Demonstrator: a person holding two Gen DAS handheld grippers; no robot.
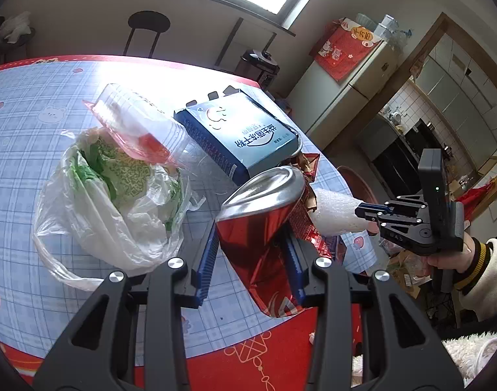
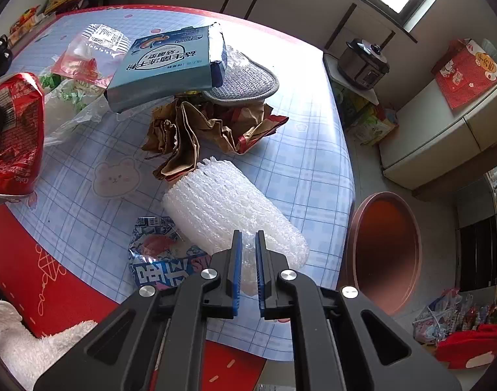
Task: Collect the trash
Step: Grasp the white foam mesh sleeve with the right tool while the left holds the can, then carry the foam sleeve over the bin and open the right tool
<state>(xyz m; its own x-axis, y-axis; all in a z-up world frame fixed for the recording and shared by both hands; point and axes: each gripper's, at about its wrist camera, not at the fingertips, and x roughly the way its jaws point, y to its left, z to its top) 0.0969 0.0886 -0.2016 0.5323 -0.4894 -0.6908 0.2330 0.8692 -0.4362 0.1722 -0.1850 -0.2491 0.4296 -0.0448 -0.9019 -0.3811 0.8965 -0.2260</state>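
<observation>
Crushed red can [image 1: 264, 224] is clamped in left gripper [image 1: 253, 260]. White foam sleeve [image 2: 229, 215] is pinched by right gripper [image 2: 248, 260]. Plastic bag [image 1: 111, 208], at nine o'clock, apparently holds green-printed wrappers.

My left gripper [image 1: 253, 260] points down at an angle, jaws partway apart w/ blue pads [image 1: 207, 260] pressing both sides of a crushed red can [image 1: 264, 215]. My right gripper [image 2: 248, 267] tilts steeply down, jaws nearly together, pinching white foam wrap [image 2: 229, 208]. My right hand [image 1: 450, 257] holds its handle, cream sleeve w/ striped cuff.
</observation>
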